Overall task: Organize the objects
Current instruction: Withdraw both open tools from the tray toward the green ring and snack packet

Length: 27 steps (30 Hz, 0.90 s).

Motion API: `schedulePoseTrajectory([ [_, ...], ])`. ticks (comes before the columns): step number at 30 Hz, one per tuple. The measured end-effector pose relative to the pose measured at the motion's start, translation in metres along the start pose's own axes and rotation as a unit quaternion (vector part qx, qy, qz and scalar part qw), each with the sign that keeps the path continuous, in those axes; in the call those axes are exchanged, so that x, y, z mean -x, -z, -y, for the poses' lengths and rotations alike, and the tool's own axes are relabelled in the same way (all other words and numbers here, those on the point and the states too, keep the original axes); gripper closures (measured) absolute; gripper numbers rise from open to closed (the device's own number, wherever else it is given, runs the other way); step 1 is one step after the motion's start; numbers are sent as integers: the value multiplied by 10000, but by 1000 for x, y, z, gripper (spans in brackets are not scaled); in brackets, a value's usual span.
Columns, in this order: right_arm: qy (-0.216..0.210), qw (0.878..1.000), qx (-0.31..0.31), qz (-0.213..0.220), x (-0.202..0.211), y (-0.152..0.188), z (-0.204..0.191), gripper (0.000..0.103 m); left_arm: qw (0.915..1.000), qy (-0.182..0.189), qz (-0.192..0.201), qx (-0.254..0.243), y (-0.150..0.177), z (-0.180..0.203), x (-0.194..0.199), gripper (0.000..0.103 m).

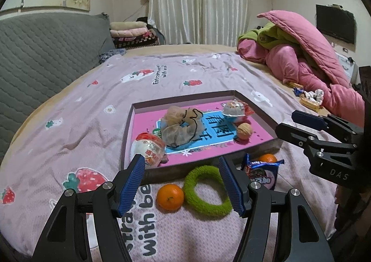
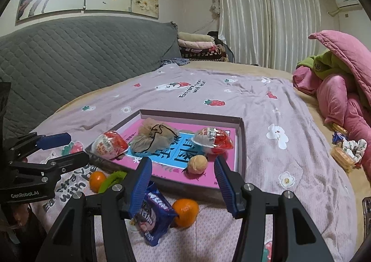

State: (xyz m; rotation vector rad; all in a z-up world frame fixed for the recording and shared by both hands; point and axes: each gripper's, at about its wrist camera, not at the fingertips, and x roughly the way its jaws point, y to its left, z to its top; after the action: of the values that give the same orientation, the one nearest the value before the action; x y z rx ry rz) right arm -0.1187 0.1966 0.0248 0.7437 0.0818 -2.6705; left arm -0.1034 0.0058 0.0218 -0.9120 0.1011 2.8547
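A shallow box lid (image 1: 126,136) (image 2: 241,136) with a pink picture floor lies on the bed. In it are two red-and-white egg toys (image 1: 148,148) (image 1: 236,108), a beige mesh pouch (image 1: 180,126) and a walnut (image 1: 244,131) (image 2: 197,164). In front of the box lie an orange (image 1: 170,197), a green fuzzy ring (image 1: 206,190), a blue snack packet (image 1: 263,172) (image 2: 150,213) and a second orange (image 1: 267,158) (image 2: 185,212). My left gripper (image 1: 182,184) is open above the first orange and ring. My right gripper (image 2: 183,186) is open above the packet and second orange.
A strawberry-print sheet (image 1: 162,76) covers the bed. A pink and green quilt pile (image 1: 301,53) sits at the right, with small snacks and a scrunchie (image 1: 310,97) beside it. A grey quilted headboard (image 1: 46,46) is on the left. Folded blankets (image 1: 132,32) lie at the back.
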Motion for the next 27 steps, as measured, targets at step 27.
schedulePoseTrajectory([
  [27,90,9989,106,-451,14,37,-2,48,9982,382,-284,-361,38,35,0,35],
])
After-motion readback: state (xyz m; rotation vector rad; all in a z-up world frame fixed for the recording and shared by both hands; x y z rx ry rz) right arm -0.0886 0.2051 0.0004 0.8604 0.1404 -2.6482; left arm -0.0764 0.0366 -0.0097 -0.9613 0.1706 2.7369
